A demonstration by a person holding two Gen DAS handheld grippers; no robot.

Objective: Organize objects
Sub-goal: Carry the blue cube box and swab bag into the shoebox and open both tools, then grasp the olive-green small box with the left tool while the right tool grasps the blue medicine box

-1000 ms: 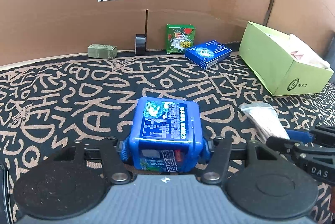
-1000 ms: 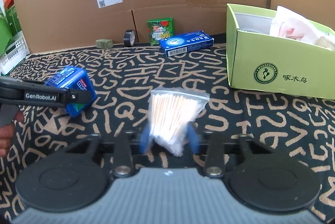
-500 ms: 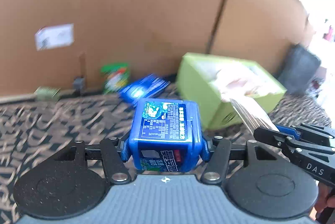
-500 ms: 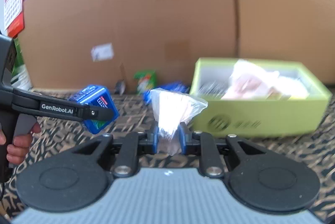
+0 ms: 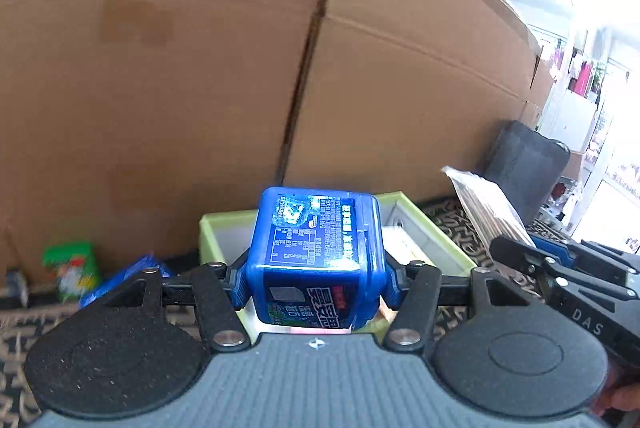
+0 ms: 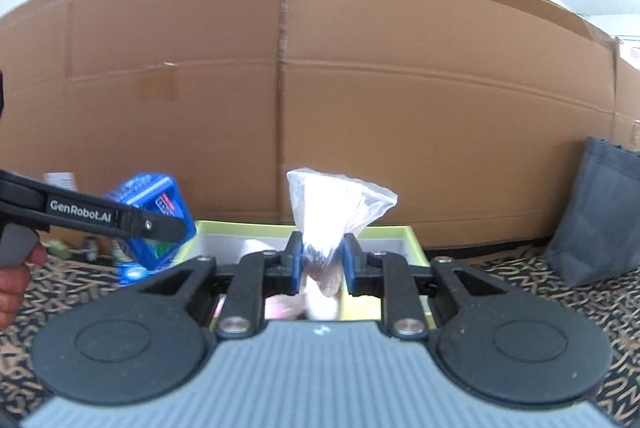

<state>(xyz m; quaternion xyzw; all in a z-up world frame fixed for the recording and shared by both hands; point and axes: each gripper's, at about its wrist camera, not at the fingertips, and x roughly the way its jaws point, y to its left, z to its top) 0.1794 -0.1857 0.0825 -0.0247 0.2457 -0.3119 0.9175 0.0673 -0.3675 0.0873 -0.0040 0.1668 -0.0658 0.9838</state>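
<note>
My left gripper [image 5: 314,278] is shut on a blue plastic container [image 5: 314,256] with a printed label and holds it in the air over the near left part of the light green box [image 5: 432,232]. My right gripper [image 6: 320,264] is shut on a clear bag of cotton swabs [image 6: 332,208] and holds it upright above the same green box [image 6: 394,232]. The blue container also shows in the right wrist view [image 6: 154,216], left of the bag. The bag shows in the left wrist view [image 5: 486,206], at the right. The box holds white and pink items, mostly hidden.
A tall cardboard wall [image 5: 200,88] stands close behind the box. A green carton [image 5: 72,266] and a flat blue box [image 5: 128,278] lie at the wall's foot on the patterned cloth [image 6: 560,292]. A dark grey bag [image 6: 596,212] stands right of the green box.
Both grippers have lifted their loads off the patterned cloth and carried them forward and right, from the open table to above the green box. Both stay shut.
</note>
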